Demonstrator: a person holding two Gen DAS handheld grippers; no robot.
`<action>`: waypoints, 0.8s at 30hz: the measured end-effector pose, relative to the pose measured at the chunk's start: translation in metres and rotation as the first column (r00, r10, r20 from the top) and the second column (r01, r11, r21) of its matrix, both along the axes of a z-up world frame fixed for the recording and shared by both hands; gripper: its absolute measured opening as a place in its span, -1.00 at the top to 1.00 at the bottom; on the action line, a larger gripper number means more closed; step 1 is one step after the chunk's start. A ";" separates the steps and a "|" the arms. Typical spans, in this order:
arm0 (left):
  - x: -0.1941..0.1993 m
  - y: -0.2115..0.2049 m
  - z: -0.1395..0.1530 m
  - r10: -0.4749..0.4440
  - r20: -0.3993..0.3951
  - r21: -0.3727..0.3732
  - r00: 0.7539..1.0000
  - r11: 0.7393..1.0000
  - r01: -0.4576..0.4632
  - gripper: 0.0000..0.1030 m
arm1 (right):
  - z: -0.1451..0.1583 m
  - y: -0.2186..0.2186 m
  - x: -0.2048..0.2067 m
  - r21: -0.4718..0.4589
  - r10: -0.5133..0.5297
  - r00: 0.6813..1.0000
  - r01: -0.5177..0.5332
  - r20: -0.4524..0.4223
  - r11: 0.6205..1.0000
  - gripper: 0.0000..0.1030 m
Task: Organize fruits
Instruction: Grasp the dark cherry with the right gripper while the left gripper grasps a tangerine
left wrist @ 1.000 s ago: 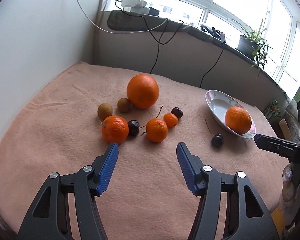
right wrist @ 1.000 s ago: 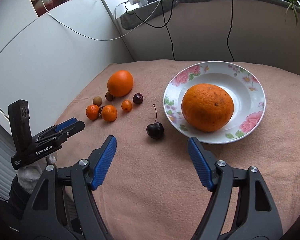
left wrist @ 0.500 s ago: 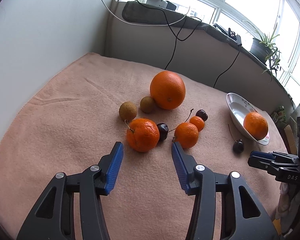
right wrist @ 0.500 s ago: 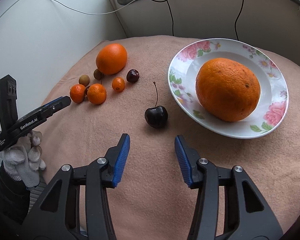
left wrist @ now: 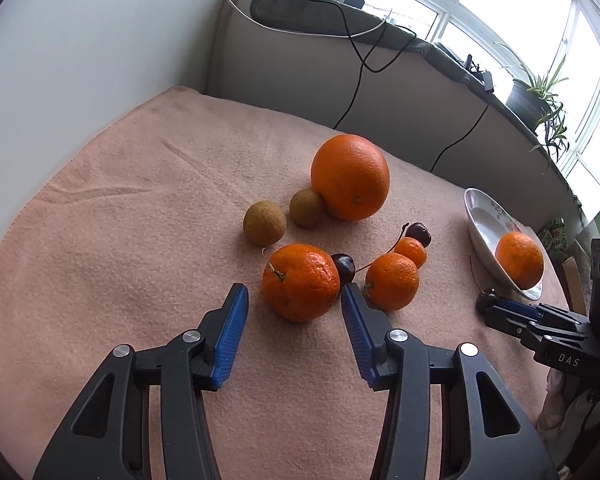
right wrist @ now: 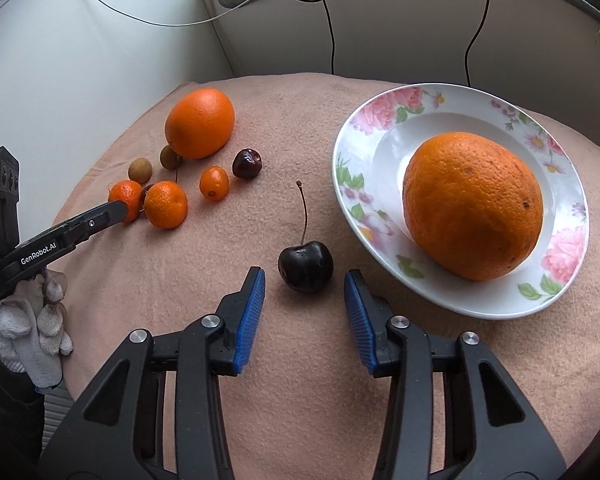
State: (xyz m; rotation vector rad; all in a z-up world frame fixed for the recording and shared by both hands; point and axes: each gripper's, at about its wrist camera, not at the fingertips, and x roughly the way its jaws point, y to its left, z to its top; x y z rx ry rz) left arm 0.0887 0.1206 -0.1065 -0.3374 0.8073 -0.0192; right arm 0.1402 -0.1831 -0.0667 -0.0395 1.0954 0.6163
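Orange mandarin (left wrist: 301,281) on the peach cloth (left wrist: 120,240), bracketed by left gripper (left wrist: 294,300), fingers apart, no contact. Dark cherry (right wrist: 305,266) beside floral plate (right wrist: 384,118), framed by right gripper (right wrist: 304,284), likewise spread. Both apparently lined up for grasps.

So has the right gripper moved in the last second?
Yes. The right gripper has come forward and down toward the cherry, which now sits just ahead of its open jaws; the plate looms larger too.
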 end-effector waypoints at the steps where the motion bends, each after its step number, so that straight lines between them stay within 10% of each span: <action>1: 0.001 0.001 0.000 0.000 -0.001 -0.011 1.000 1.000 0.000 0.08 | 0.000 0.000 0.001 -0.002 -0.001 1.000 0.001 0.001 1.000 0.15; 24: 0.008 0.000 -0.004 -0.007 -0.001 -0.020 1.000 1.000 0.007 0.24 | -0.004 0.007 0.007 -0.014 0.005 1.000 -0.005 0.018 1.000 0.42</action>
